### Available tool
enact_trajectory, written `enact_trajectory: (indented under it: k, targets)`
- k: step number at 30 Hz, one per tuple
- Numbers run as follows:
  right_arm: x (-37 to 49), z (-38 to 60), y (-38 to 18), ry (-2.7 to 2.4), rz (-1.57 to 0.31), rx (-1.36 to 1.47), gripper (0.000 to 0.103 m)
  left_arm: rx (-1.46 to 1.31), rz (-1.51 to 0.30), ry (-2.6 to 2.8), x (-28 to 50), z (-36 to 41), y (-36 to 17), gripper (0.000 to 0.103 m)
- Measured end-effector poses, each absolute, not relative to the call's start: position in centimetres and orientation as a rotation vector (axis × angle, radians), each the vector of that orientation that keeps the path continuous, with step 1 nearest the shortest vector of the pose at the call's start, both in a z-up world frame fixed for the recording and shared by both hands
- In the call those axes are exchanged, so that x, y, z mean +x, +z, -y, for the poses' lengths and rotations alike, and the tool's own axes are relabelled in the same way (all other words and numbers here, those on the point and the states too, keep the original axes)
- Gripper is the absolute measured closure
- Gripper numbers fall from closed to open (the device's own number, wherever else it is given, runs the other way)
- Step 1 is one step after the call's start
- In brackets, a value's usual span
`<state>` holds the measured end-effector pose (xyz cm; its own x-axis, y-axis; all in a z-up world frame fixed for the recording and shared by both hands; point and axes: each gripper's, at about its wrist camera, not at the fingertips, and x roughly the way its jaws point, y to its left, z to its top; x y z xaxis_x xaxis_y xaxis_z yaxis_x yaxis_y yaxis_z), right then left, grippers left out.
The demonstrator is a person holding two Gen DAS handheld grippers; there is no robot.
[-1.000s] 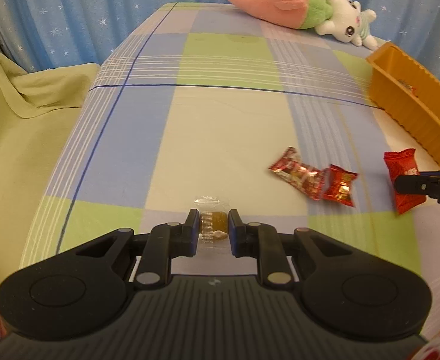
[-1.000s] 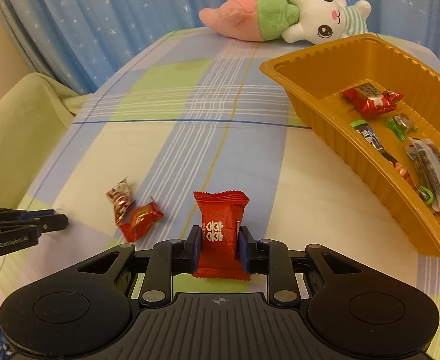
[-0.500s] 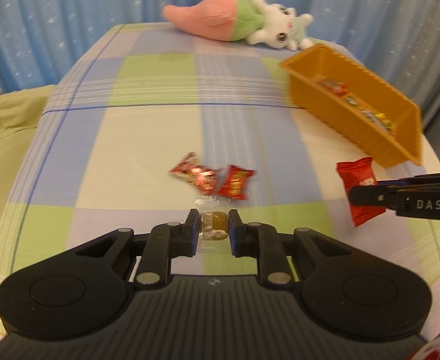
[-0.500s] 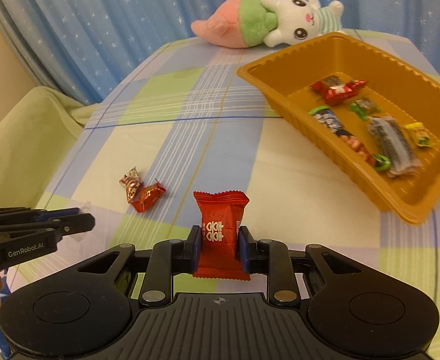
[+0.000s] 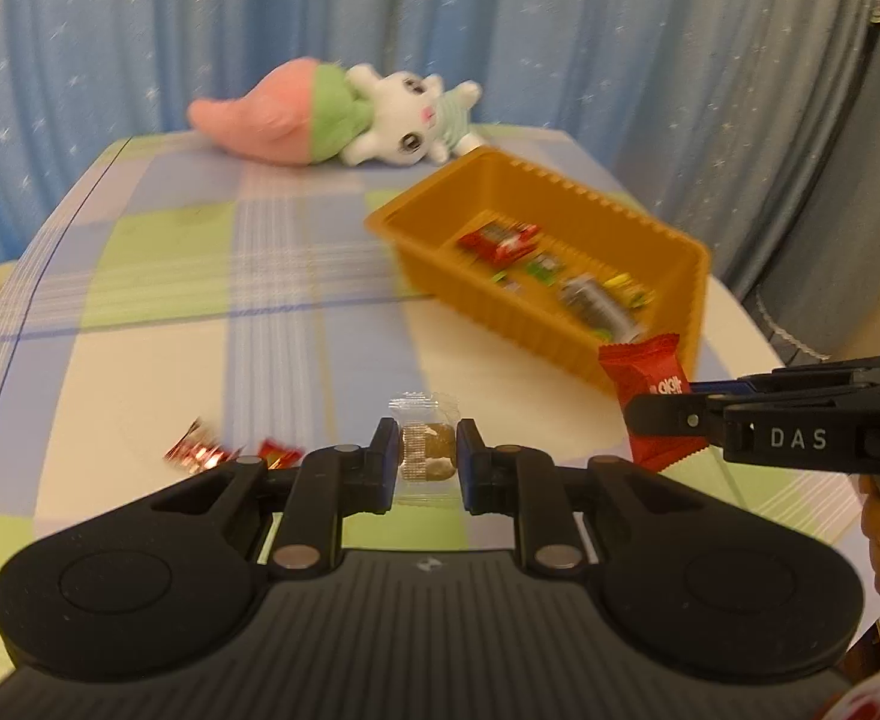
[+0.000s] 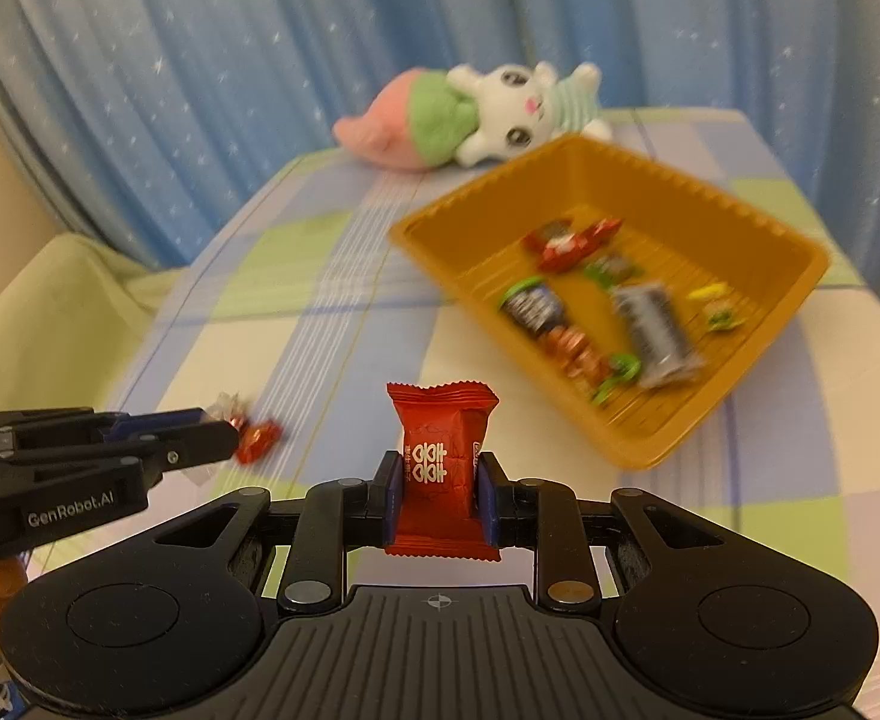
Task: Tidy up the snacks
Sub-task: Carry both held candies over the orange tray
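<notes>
I have a snack in each gripper. My left gripper [image 5: 426, 457] is clamped on a clear-wrapped brown sweet [image 5: 428, 450], and my right gripper [image 6: 438, 495] is clamped on a red packet [image 6: 440, 468], which stands upright between the pads. Both are held above the checked cloth [image 5: 170, 276], short of the orange tray [image 6: 667, 450] that sits ahead and to the right of them.

The tray already holds a fair share: a red wrapper, a dark bar, a blue-and-white one and some small green and yellow sweets, all blurred, so I can't count them exactly. I judge the job well past halfway.

What is left, as far as I can see: the two pieces I am carrying need to go over the tray rim and be let go, and two small red sweets [image 6: 248, 429] lie loose on the cloth near my left gripper. The plush toy [image 5: 344, 114] at the far edge is no snack, so I leave it.
</notes>
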<state>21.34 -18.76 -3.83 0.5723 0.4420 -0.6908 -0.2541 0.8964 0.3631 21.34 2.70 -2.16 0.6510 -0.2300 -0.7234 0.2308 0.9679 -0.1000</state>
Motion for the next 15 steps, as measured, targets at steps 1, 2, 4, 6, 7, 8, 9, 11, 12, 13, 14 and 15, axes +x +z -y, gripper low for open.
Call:
enact_trajectory:
  k: [1,2,4,6,7,8,9,11,12,13,14,15]
  targets:
    - [21.5,19.2,-3.5,0.407,-0.864,0.236,0.077,0.003,-0.816,-0.268,21.6,-2.2,-1.9,0.084]
    - [21.7,19.7,-3.3,0.401,-0.856,0.236,0.077,0.005,-0.811,-0.272,21.9,-1.7,-1.7,0.084]
    - [22.1,20.5,-2.8,0.390,-0.840,0.236,0.077,0.009,-0.799,-0.280,22.4,-0.8,-1.3,0.084]
    - [22.5,21.2,-2.3,0.383,-0.826,0.236,0.077,0.012,-0.790,-0.287,22.9,0.1,-1.0,0.084]
    - [22.8,21.6,-2.2,0.381,-0.820,0.234,0.077,0.013,-0.786,-0.290,23.2,0.5,-0.8,0.084]
    - [23.1,21.9,-2.0,0.380,-0.815,0.233,0.077,0.016,-0.781,-0.292,23.5,0.9,-0.6,0.084]
    - [23.5,22.2,-1.8,0.378,-0.811,0.233,0.077,0.019,-0.775,-0.293,23.8,1.3,-0.4,0.084]
    - [24.4,22.6,-1.6,0.379,-0.807,0.228,0.077,0.021,-0.764,-0.292,24.5,2.0,-0.1,0.084]
    - [24.8,22.8,-1.5,0.380,-0.804,0.222,0.077,0.022,-0.758,-0.291,24.9,2.4,0.1,0.084]
    - [25.3,22.9,-1.4,0.383,-0.802,0.216,0.077,0.022,-0.752,-0.289,25.3,2.7,0.3,0.084]
    - [25.8,23.0,-1.4,0.385,-0.803,0.210,0.077,0.023,-0.746,-0.287,25.7,3.0,0.5,0.084]
    - [26.3,23.2,-1.3,0.386,-0.803,0.204,0.077,0.024,-0.740,-0.283,26.2,3.2,0.6,0.084]
